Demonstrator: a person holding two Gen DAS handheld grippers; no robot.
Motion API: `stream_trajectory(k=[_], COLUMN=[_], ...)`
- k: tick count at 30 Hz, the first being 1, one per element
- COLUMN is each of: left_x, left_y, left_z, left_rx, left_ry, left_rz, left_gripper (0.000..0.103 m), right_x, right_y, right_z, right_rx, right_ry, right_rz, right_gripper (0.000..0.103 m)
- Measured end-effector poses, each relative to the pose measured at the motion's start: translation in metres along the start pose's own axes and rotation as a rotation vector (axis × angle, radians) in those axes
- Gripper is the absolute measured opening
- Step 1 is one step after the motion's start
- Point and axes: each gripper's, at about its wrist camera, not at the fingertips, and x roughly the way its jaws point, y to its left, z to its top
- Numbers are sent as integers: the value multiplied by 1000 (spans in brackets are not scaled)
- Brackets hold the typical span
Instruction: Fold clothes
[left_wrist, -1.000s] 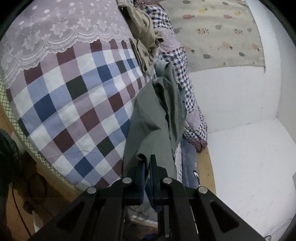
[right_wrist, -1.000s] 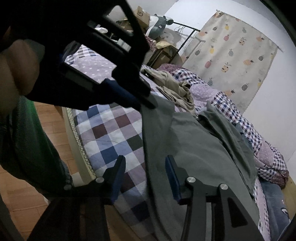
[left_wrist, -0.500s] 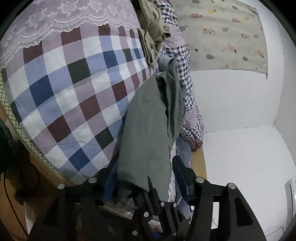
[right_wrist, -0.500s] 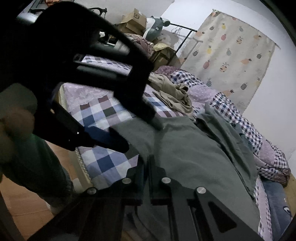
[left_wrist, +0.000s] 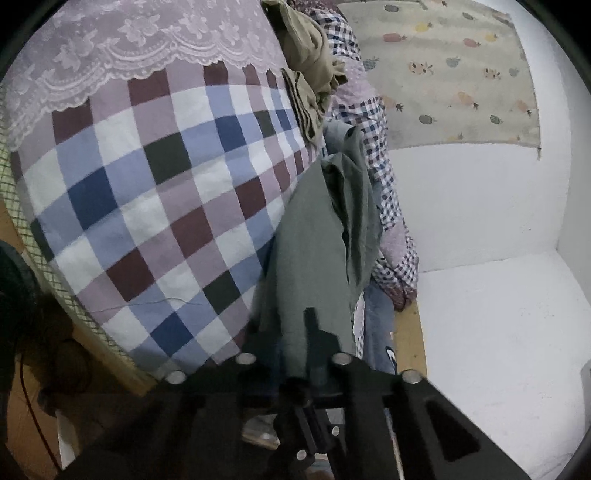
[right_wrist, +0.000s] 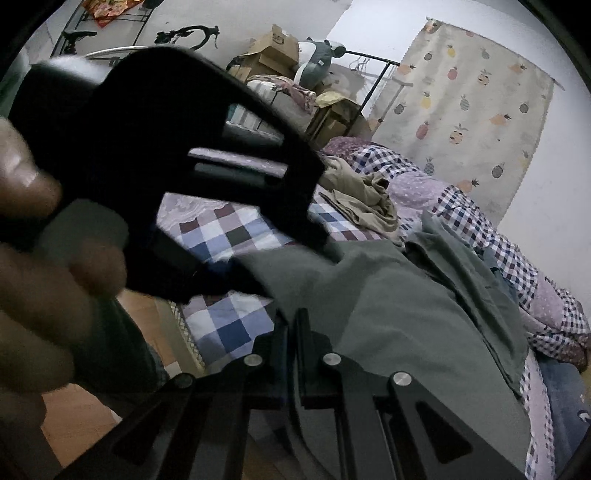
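Pinching the near hem of the grey-green garment (right_wrist: 399, 317), my right gripper (right_wrist: 293, 332) has its fingers pressed together on the cloth at about 6 o'clock in the right wrist view. The garment lies spread along the bed (left_wrist: 155, 192), running from the lower edge of that view up toward 2 o'clock, with a bunched fold along its far side. Just above, from 9 o'clock toward the centre, the left gripper (right_wrist: 258, 284) reaches in, a hand (right_wrist: 40, 266) wrapped around its dark body; its tips meet the same hem just beside my right fingers. In the left wrist view the garment (left_wrist: 317, 251) hangs down over the left gripper (left_wrist: 291, 339), and the cloth covers one finger, so I cannot tell whether this pair is spread or clamped. The bed carries a checked cover of blue, maroon and white squares, with a lace-edged lilac cloth (left_wrist: 140, 40) at 11 o'clock. A crumpled tan garment (right_wrist: 365, 199) sits beyond the green one toward 1 o'clock, touching its far end. A pineapple-print curtain (right_wrist: 469, 96) hangs on the wall at 2 o'clock.
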Motion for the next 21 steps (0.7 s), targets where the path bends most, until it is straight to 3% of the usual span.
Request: stream_trajectory(k=[3,5,6,7,12,21], left_x=[-2,-3,-5,-7,-17,-34], left_y=[-8,-14,-17,-19,-30,-38], left_z=[2,4,4,5,8,16], left_rx=[26,55,67,77,125,107], left_ry=[-7,-4,-3,-2,-1,-36], left_rz=[-26,-45,-51,-55,-82,-150], left_gripper=[2,1,1,1,1,1], right_x=[2,5,5,5,12,21], right_y=[2,3,4,5,7,-26], right_z=[-4,-6,-8,-9,-17,-41], right_rx=[-16,-30,-35,-43,-90,-91], right_ry=[-1,2,0,-2,19,119], right_rz=[-38,-75,-88,-98,-174,-318], right_gripper=[6,23,40,49,51,51])
